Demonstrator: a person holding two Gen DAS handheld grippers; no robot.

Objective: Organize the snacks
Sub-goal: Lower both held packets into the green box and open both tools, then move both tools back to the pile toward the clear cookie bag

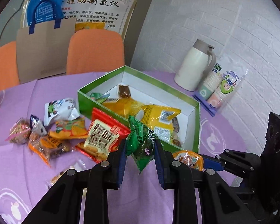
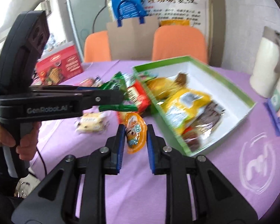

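My left gripper [image 1: 140, 145] is shut on a green snack packet [image 1: 142, 140], held above the purple tablecloth just in front of the green box [image 1: 87, 100]. My right gripper [image 2: 135, 130] is shut on an orange jelly cup [image 2: 135, 134], also lifted off the cloth. In the right wrist view the left gripper [image 2: 119, 95] with the green packet [image 2: 113, 85] shows from the side. The box has a white inside and holds yellow packets [image 1: 158, 115] and a brown bar [image 1: 124, 91]. Loose snacks lie left of it, among them a red packet [image 1: 104, 136].
A white thermos jug [image 1: 194, 65] and a sleeve of paper cups [image 1: 220, 89] stand at the back right. A red carton [image 2: 59, 67] sits at the table's left. Two orange chairs [image 1: 96, 50] and a paper bag [image 1: 44, 48] are behind. A person's hand [image 2: 7, 130] grips the left handle.
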